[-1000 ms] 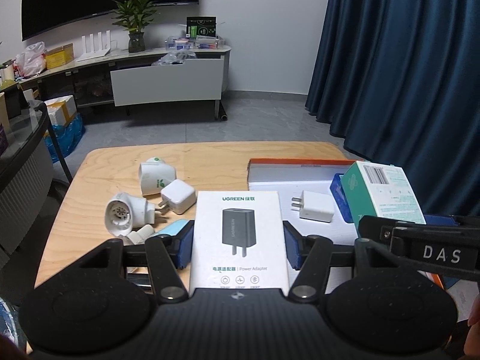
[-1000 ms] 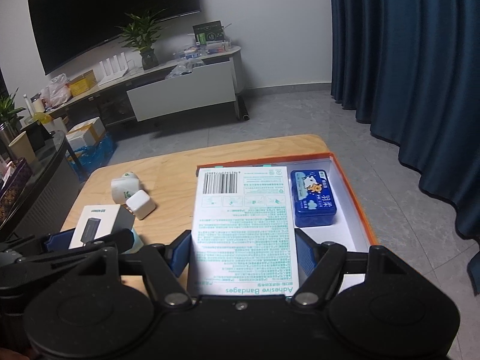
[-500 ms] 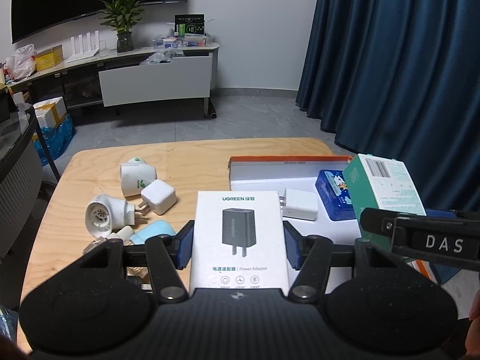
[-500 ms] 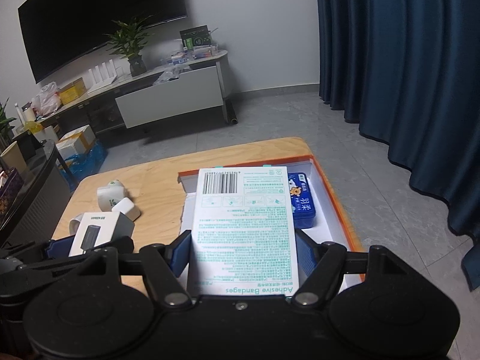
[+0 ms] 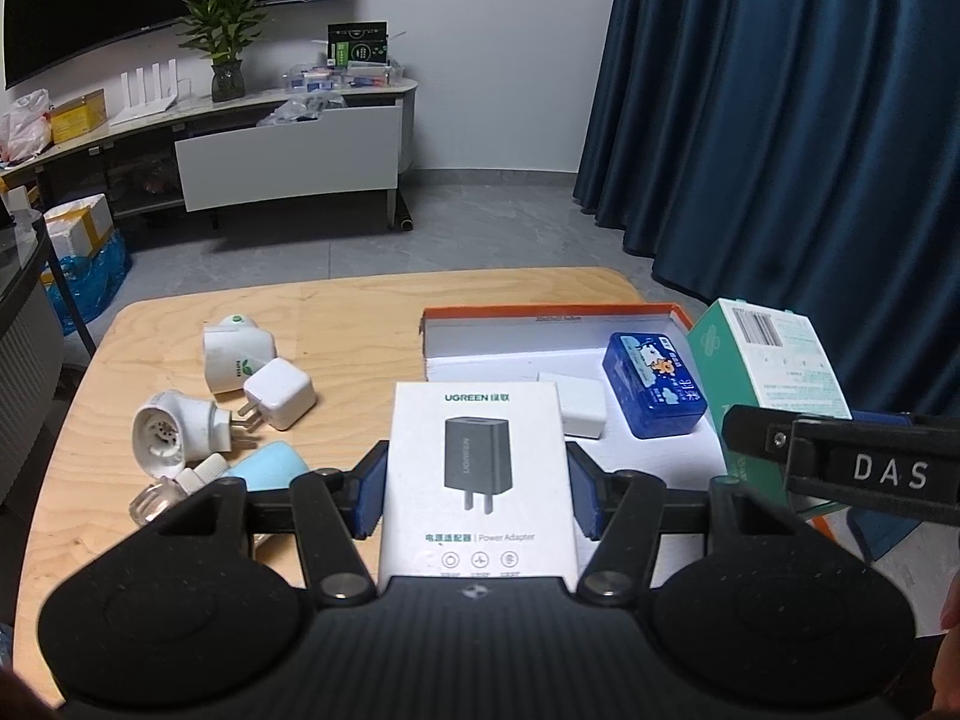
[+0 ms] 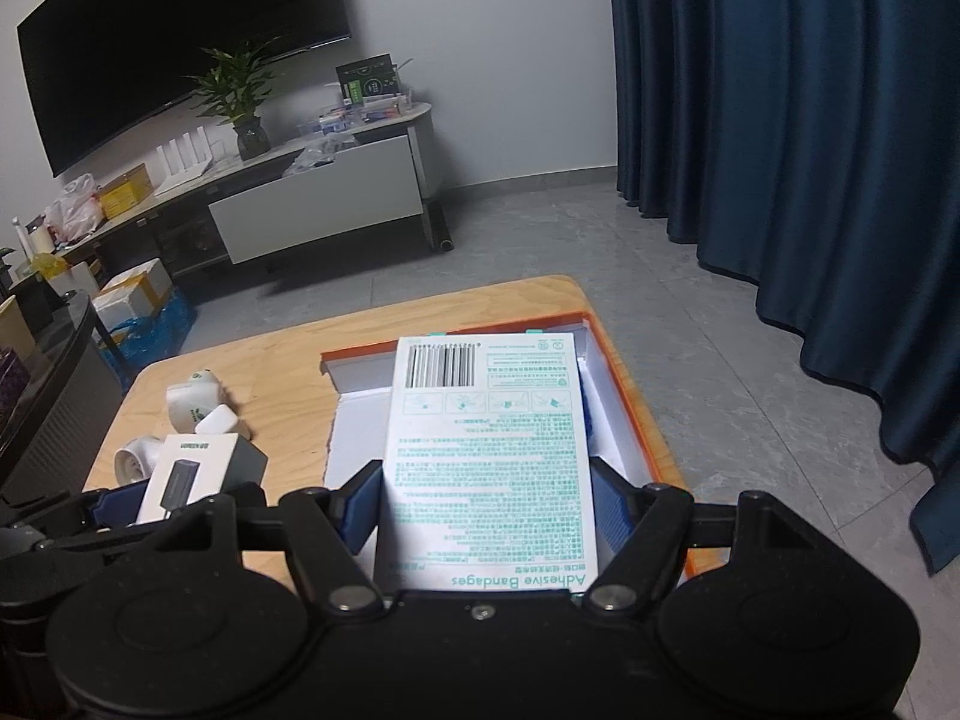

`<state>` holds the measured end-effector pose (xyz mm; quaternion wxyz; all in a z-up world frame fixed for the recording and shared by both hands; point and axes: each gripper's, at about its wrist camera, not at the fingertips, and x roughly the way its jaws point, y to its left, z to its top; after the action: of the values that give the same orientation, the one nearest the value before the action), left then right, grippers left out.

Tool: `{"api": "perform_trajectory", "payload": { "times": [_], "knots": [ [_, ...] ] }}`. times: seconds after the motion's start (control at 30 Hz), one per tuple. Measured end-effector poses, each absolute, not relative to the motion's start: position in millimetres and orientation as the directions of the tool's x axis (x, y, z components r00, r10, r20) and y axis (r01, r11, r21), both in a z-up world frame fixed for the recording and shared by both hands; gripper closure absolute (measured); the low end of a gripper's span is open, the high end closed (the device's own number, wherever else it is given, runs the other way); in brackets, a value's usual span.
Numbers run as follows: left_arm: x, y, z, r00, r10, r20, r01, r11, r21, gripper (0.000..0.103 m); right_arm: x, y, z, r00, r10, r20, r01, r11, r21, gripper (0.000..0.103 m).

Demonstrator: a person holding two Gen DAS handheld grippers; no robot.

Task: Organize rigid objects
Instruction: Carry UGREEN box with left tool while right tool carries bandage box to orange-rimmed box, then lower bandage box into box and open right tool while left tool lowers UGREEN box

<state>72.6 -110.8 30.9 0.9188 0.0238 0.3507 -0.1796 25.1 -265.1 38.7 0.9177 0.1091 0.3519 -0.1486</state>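
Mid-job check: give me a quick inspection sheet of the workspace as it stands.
Surface: wooden table, orange-rimmed tray at its right.
Job's things: blue tin and white charger in tray; plug adapters, blue case loose at left.
Clutter: nothing seen beyond these.
Grippers: left gripper shut on UGREEN box; right gripper shut on bandage box, above tray.
Cables: nothing seen.
Surroundings: blue curtain, TV console, potted plant.
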Motion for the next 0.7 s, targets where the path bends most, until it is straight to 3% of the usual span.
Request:
{"api": "perform_trajectory", "payload": {
  "times": [0.7],
  "knots": [
    [77,-144,17,0.640,-0.346,-0.687,0.391,0.915,-0.097,0.043,31,-292,27,0.674,-0.219,-0.705,0.383,0.920,0.080,0.019]
  ]
}}
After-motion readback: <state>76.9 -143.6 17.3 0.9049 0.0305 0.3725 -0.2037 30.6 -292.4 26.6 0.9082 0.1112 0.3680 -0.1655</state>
